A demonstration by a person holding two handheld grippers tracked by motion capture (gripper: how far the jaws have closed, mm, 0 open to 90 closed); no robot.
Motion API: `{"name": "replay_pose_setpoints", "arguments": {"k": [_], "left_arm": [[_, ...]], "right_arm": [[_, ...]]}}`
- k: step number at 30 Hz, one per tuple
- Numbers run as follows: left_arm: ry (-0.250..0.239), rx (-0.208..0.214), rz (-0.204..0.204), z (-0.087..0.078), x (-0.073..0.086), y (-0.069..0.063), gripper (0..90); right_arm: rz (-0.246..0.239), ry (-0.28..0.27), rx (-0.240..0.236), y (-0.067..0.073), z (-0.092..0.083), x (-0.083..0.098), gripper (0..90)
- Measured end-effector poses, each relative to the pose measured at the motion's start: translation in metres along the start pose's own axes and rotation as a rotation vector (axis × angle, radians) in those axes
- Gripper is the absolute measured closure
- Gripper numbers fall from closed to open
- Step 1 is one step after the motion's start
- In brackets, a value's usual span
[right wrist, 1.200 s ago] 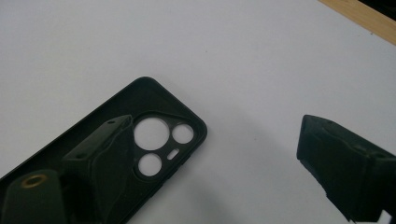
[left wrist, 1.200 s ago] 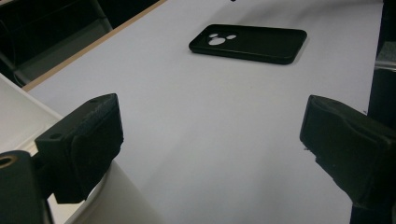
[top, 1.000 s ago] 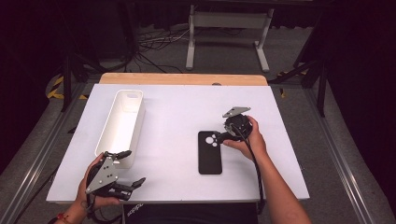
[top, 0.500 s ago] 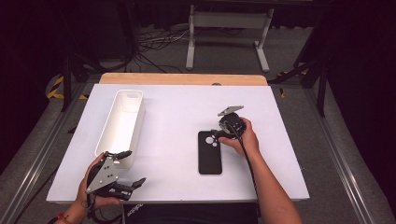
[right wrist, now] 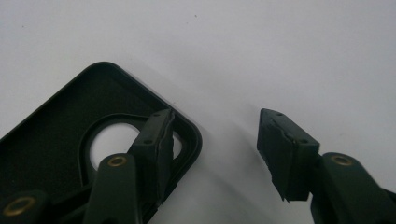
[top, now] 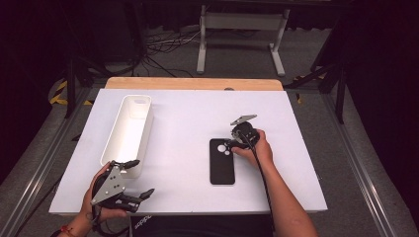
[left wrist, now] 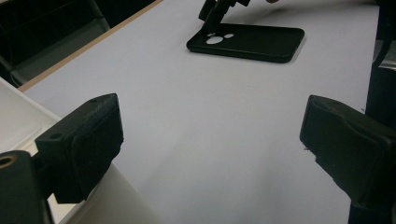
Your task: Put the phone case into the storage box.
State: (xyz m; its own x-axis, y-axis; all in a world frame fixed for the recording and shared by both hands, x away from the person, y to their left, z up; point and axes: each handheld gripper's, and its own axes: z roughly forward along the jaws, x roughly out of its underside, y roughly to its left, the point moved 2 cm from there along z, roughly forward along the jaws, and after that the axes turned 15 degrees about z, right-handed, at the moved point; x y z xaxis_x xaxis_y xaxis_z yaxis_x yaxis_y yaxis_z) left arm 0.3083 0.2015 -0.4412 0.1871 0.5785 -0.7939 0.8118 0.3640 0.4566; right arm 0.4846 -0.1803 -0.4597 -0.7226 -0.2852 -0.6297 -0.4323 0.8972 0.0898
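**Right gripper lines up on the phone case's corner; the lift has not begun**

The black phone case (top: 222, 161) lies flat on the white table (top: 188, 123), hollow side up, a little toward four o'clock from the table's middle in the high view. Its camera-cutout end points to twelve o'clock. At that end, on the case's one-o'clock corner, sits the right gripper (right wrist: 215, 154), jaws apart: one jaw rests inside the case beside the cutout, the other hangs over bare table just outside the rim, so the wall stands between them (not yet pinched, as far as the right gripper view shows).

I judge the work barely started: the approach is made, while closing, lifting and placing all remain. Well off at nine o'clock from the case lies the long white tray (top: 129, 132), a likely destination though nothing confirms it. The left gripper (top: 136, 177) waits at the table's seven-o'clock corner, jaws wide apart, holding nothing, just beside the tray's near end.
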Motion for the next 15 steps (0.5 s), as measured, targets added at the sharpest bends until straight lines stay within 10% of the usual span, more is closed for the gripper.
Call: {"name": "replay_pose_setpoints", "arguments": {"k": [15], "left_arm": [[0.009,0.01,0.008,0.0018,-0.0019,-0.0015,6.8]], "right_arm": [[-0.011,-0.029,-0.048,0.0081,-0.0016,0.0084,78.9]]}}
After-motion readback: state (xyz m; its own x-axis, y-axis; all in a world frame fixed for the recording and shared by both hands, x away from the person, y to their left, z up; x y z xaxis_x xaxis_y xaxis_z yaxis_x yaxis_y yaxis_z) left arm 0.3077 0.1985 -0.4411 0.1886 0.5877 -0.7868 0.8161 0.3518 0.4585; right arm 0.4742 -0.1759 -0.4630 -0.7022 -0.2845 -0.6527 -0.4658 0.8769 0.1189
